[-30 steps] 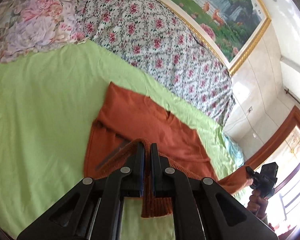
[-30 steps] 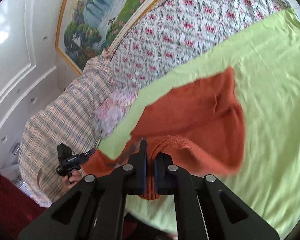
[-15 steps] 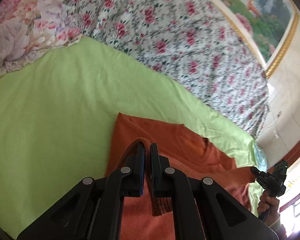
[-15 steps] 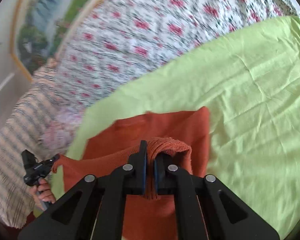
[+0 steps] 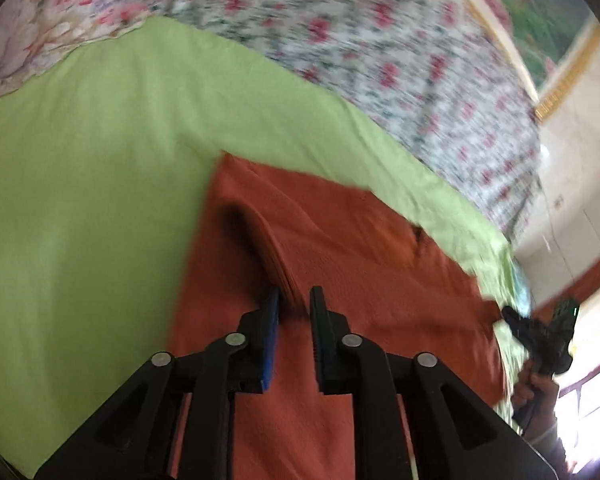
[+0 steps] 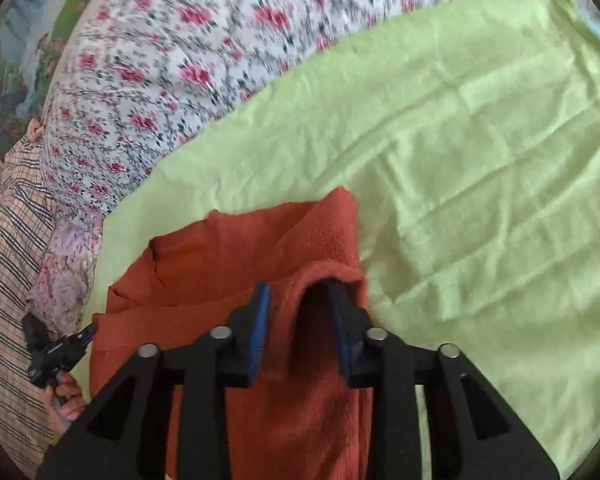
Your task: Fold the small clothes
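An orange knit sweater (image 5: 360,248) lies folded over on the green sheet (image 5: 80,200). My left gripper (image 5: 295,294) hovers low over its left part. Its jaws are opening, and a raised ridge of the knit stands loosely between them. In the right wrist view the sweater (image 6: 220,256) ends at a corner near the sheet (image 6: 480,160). My right gripper (image 6: 300,286) has its jaws opening too. A fold of the hem sits between them and drapes over the right finger (image 6: 342,320). Each gripper also shows in the other's view, the right one (image 5: 510,314) and the left one (image 6: 90,330).
A floral quilt (image 5: 380,40) (image 6: 180,60) borders the sheet's far side. A plaid blanket (image 6: 8,240) and a pink-flowered pillow (image 6: 64,264) lie at the left. A framed painting (image 5: 540,0) hangs on the wall. A hand (image 5: 536,392) holds the right gripper near a bright window.
Both grippers carried the sweater's lower edge forward over its upper part and sank toward the bed. Their jaws, shut on the knit before, have now parted.
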Available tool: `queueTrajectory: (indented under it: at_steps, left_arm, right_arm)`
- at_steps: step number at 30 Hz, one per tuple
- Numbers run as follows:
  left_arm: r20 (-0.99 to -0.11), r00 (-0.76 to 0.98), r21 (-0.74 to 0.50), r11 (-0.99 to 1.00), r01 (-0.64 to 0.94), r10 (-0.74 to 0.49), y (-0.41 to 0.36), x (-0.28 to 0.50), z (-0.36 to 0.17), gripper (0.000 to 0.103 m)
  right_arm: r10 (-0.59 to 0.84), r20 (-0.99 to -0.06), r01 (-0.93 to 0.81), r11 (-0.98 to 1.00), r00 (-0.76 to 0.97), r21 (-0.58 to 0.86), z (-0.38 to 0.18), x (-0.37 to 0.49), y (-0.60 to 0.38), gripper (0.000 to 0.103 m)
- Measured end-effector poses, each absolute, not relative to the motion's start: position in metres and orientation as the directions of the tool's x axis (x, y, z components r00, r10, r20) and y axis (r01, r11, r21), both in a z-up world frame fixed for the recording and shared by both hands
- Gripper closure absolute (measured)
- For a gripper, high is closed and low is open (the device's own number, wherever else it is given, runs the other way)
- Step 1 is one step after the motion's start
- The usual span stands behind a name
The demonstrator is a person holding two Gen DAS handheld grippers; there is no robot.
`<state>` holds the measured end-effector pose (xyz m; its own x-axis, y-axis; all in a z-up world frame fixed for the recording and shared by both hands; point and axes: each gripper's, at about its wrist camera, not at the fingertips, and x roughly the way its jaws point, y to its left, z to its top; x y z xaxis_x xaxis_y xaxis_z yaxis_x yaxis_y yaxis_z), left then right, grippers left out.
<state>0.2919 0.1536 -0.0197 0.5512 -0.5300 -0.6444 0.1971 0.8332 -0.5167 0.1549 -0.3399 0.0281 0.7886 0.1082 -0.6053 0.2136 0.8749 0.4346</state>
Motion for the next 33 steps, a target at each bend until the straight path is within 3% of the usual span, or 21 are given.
queueTrajectory:
  at_steps: [2, 4, 6, 10, 12, 15, 17, 19, 22, 25, 33]
  left_arm:
    - [-0.661, 0.489, -0.509, 0.818, 0.266, -0.57, 0.126, 0.27, -0.027, 0.076]
    - [-0.703, 0.408, -0.488, 0.812, 0.319, -0.583, 0.096, 0.262, -0.04, 0.074]
    - [-0.751, 0.401, -0.409, 0.846, 0.342, -0.525, 0.075, 0.264, -0.047, 0.075]
    - [-0.764, 0.393, -0.415, 0.856, 0.308, -0.512, 0.075, 0.305, -0.044, 0.076]
    - [-0.784, 0.395, -0.398, 0.876, 0.27, -0.478, 0.08, 0.342, -0.043, 0.085]
    - [-0.798, 0.451, -0.35, 0.916, 0.193, -0.4, 0.089, 0.386, -0.031, 0.076]
    - [-0.793, 0.51, -0.319, 0.94, 0.121, -0.334, 0.102, 0.404, -0.021, 0.067]
    - [-0.768, 0.541, -0.37, 0.927, 0.063, -0.344, 0.122, 0.409, -0.018, 0.061]
    - [-0.74, 0.548, -0.456, 0.89, 0.017, -0.389, 0.139, 0.393, -0.025, 0.06]
    - [-0.743, 0.545, -0.458, 0.889, 0.009, -0.388, 0.137, 0.36, -0.033, 0.06]
    - [-0.695, 0.561, -0.541, 0.841, 0.005, -0.45, 0.161, 0.219, -0.037, 0.06]
  right_arm:
    - [0.159, -0.58, 0.109, 0.91, 0.799, 0.4, 0.029, 0.141, -0.306, 0.068]
    - [0.272, -0.647, -0.025, 0.931, 0.712, 0.364, 0.009, 0.145, -0.263, 0.068]
    - [0.296, -0.714, -0.105, 0.948, 0.634, 0.3, -0.007, 0.153, -0.232, 0.068]
    - [0.171, -0.774, -0.136, 0.985, 0.61, 0.111, -0.005, 0.172, -0.212, 0.068]
    - [0.101, -0.793, -0.073, 0.995, 0.601, 0.071, 0.0, 0.194, -0.227, 0.068]
    - [-0.05, -0.775, 0.117, 0.993, 0.631, 0.031, 0.008, 0.224, -0.27, 0.068]
    - [-0.12, -0.746, 0.283, 0.954, 0.656, 0.095, 0.017, 0.227, -0.306, 0.068]
    - [-0.063, -0.722, 0.315, 0.923, 0.689, 0.22, 0.021, 0.219, -0.323, 0.068]
    - [-0.036, -0.709, 0.285, 0.929, 0.704, 0.235, 0.019, 0.2, -0.312, 0.068]
    - [0.03, -0.727, 0.234, 0.937, 0.686, 0.259, 0.004, 0.181, -0.294, 0.068]
    - [0.047, -0.701, 0.197, 0.944, 0.712, 0.263, -0.004, 0.109, -0.252, 0.065]
